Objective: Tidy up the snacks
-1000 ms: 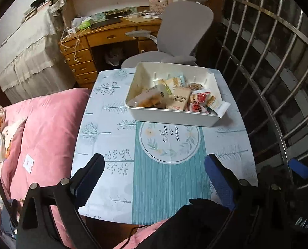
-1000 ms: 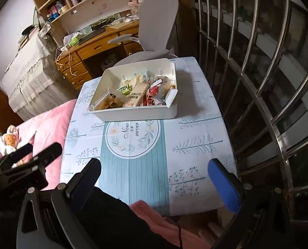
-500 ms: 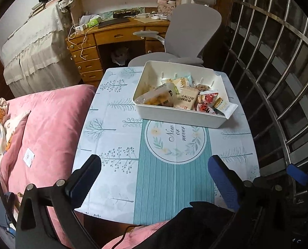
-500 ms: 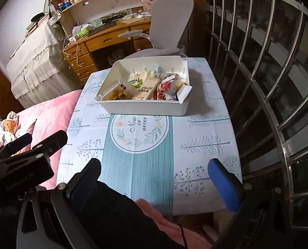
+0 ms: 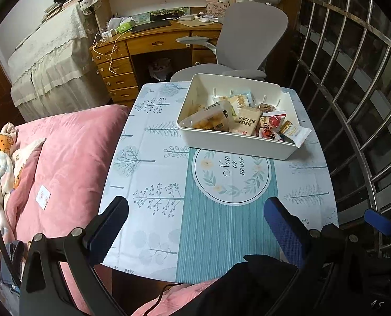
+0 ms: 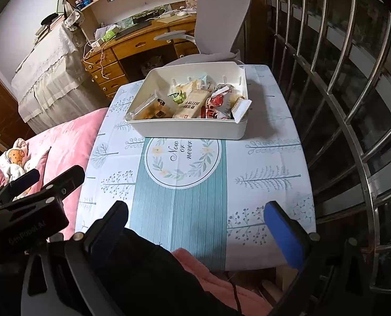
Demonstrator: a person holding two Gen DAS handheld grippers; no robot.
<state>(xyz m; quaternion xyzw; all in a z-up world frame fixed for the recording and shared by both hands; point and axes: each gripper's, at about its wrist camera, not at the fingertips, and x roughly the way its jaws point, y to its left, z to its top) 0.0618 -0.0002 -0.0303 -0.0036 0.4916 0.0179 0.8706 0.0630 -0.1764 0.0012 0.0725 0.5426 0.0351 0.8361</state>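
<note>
Ahead of both my grippers lay the table [image 5: 148, 158] in its tree-print cloth, the pink bedding [image 5: 68, 158] off to my left. Past the fingertips, at the table's far side, sat the white bin [image 6: 190, 129], filled with the snack packets [image 6: 192, 102]; one packet [image 5: 295, 131] overhung its right rim. My left gripper [image 5: 195, 223] and right gripper [image 6: 195, 223] both hovered spread wide and empty over the near edge.

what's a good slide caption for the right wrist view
Open right hand-held gripper held back from a white bin of snacks on the table.
</note>
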